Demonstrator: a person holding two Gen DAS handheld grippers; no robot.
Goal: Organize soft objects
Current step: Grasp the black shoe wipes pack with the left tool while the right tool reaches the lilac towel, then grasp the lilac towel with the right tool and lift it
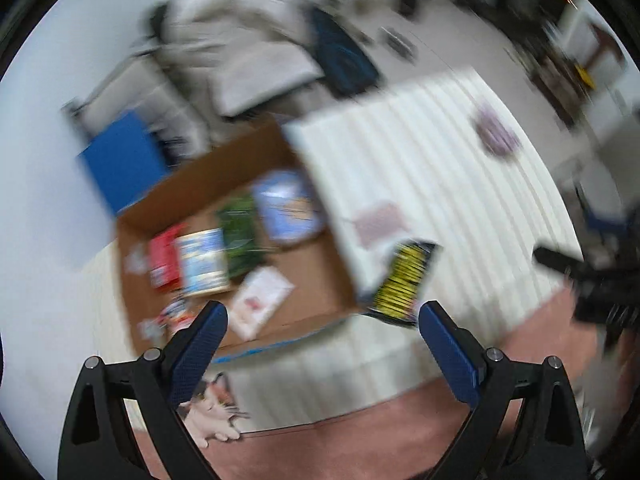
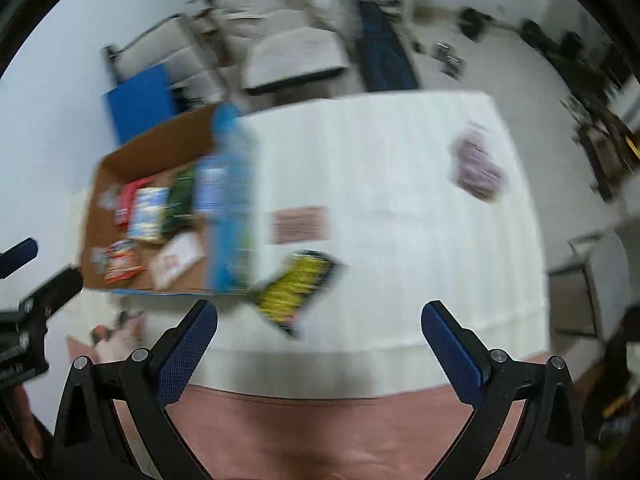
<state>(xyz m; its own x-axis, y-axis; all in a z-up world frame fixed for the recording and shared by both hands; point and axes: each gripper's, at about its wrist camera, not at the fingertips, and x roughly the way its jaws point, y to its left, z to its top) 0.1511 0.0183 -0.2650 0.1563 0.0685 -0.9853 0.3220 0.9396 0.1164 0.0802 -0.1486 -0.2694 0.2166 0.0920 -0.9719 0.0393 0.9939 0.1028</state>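
Both my left gripper [image 1: 322, 318] and right gripper [image 2: 319, 316] stand wide apart, empty. The black-and-yellow crinkly foil packet [image 2: 294, 290] lies near the white-clothed table's [image 2: 400, 160] front edge, just beside the open brown cardboard box [image 2: 156, 148]. I judge it light, limp and slippery; pinch it across a flat sealed edge.

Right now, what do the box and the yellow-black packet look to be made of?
Box: plain brown cardboard, matte, with thin flat walls; one side looks printed blue. Yellow-black packet: probably a printed plastic or foil pouch, flat and limp-looking on the white cloth; motion blur hides any gloss, so that is uncertain.
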